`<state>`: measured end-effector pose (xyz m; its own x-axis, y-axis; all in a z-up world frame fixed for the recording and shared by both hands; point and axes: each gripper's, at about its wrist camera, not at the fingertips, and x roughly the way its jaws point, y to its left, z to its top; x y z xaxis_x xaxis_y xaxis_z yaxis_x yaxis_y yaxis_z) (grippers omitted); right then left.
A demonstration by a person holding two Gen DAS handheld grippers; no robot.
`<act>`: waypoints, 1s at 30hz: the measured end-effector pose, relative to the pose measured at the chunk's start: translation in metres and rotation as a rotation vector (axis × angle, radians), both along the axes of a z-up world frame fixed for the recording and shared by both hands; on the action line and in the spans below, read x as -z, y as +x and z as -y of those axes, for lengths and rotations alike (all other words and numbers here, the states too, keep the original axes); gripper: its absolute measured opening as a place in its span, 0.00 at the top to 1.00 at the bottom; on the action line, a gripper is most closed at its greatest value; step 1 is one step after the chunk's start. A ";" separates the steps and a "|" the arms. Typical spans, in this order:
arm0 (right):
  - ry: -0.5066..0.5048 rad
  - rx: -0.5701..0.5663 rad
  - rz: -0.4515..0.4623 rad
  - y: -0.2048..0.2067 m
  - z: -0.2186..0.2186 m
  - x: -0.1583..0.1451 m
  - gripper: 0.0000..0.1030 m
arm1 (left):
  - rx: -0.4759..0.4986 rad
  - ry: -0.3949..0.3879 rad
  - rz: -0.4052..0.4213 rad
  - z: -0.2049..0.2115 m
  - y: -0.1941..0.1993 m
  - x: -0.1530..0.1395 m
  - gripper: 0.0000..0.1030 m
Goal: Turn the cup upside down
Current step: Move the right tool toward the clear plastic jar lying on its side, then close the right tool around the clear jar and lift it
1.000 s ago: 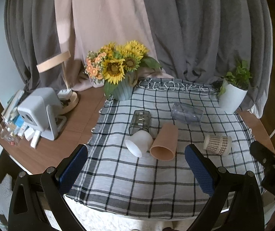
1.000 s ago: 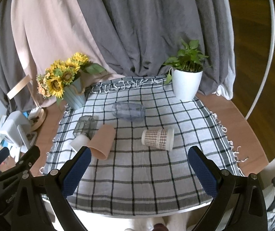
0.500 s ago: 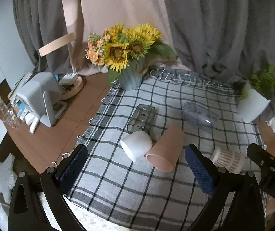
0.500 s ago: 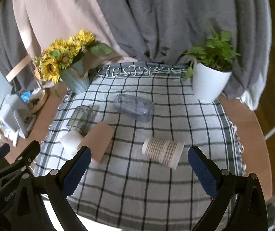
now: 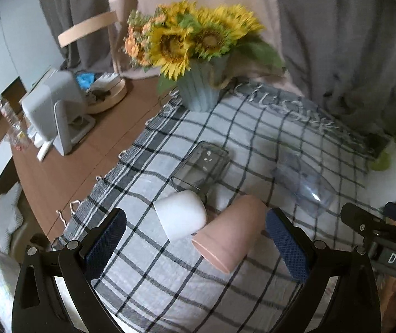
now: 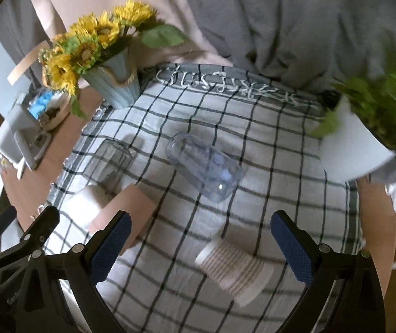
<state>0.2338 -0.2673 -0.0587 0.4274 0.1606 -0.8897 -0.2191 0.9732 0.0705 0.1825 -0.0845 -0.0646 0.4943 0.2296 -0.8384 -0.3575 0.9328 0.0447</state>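
Several cups lie on their sides on a checked cloth (image 5: 253,144). In the left wrist view, a white cup (image 5: 181,215) and a pink cup (image 5: 230,238) lie between my open left gripper's (image 5: 195,238) fingers, with a smoky glass (image 5: 202,165) and a clear plastic cup (image 5: 300,180) beyond. In the right wrist view, a patterned paper cup (image 6: 235,269) lies between my open right gripper's (image 6: 200,247) fingers. The clear cup (image 6: 206,166), pink cup (image 6: 127,211), white cup (image 6: 87,208) and glass (image 6: 109,161) lie farther off. Both grippers are empty.
A sunflower vase (image 5: 200,83) stands at the cloth's far left corner, and a potted plant in a white pot (image 6: 356,149) at the far right. A white device (image 5: 56,111) and a round tray (image 5: 106,94) sit on the wooden table (image 5: 67,166) to the left. Curtains hang behind.
Both grippers have moved forward and down toward the cups, which now look larger. The cups have not moved. Both grippers stay open.
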 end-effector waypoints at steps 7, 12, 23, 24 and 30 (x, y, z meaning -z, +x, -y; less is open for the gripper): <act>-0.029 -0.091 -0.101 0.056 -0.006 0.034 0.02 | -0.100 0.034 -0.100 -0.002 0.032 0.030 0.00; -0.025 -0.146 -0.189 0.088 -0.013 0.065 0.02 | -0.122 0.078 -0.162 0.000 0.054 0.049 0.00; -0.059 -0.231 -0.285 0.132 -0.028 0.111 0.03 | -0.146 0.144 -0.229 0.007 0.081 0.071 0.00; -0.061 -0.241 -0.298 0.135 -0.030 0.115 0.03 | -0.148 0.145 -0.232 0.007 0.082 0.072 0.00; -0.080 -0.298 -0.360 0.148 -0.042 0.136 0.09 | -0.157 0.172 -0.253 0.006 0.088 0.079 0.00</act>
